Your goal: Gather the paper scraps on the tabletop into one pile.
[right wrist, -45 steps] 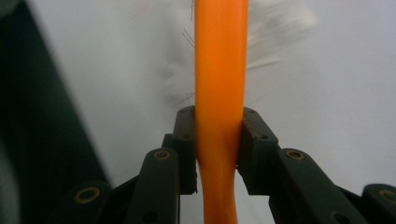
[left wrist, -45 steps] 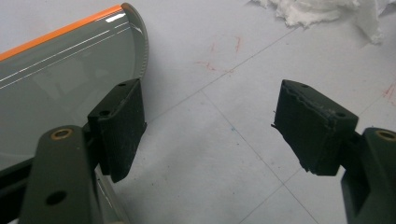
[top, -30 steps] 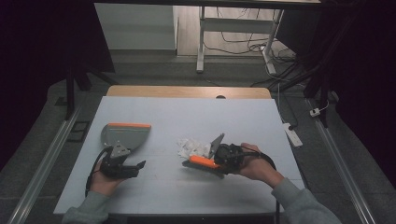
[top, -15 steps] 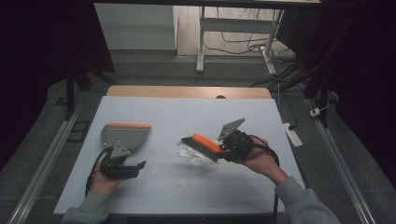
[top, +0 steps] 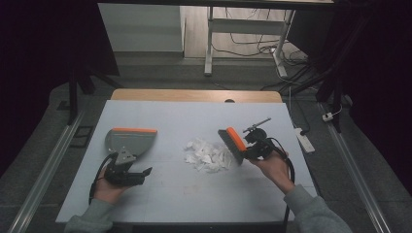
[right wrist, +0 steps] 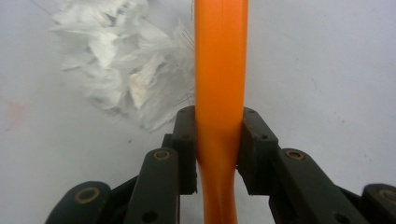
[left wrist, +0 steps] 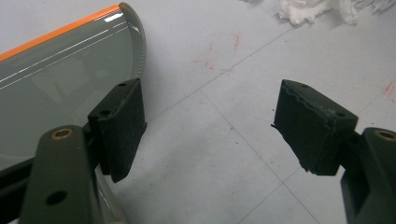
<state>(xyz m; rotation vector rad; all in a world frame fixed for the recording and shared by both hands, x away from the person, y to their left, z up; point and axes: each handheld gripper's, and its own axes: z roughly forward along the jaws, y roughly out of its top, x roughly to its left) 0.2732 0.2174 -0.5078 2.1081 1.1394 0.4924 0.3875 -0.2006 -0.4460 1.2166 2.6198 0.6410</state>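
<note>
A grey dustpan with an orange front lip lies on the left of the white table top. My left gripper rests just behind it, open, with nothing between its jaws; the dustpan sits beside its left pad. A heap of torn white paper scraps lies mid-table. My right gripper is shut on the orange handle of a small brush, held at the heap's right edge with its dark bristles toward the scraps.
A wooden strip borders the table's far edge. A power strip lies on the floor to the right, and cables trail under a desk frame beyond.
My right gripper has swung the brush from lying flat near the table's front up and to the right of the paper heap. The left gripper has stayed put.
</note>
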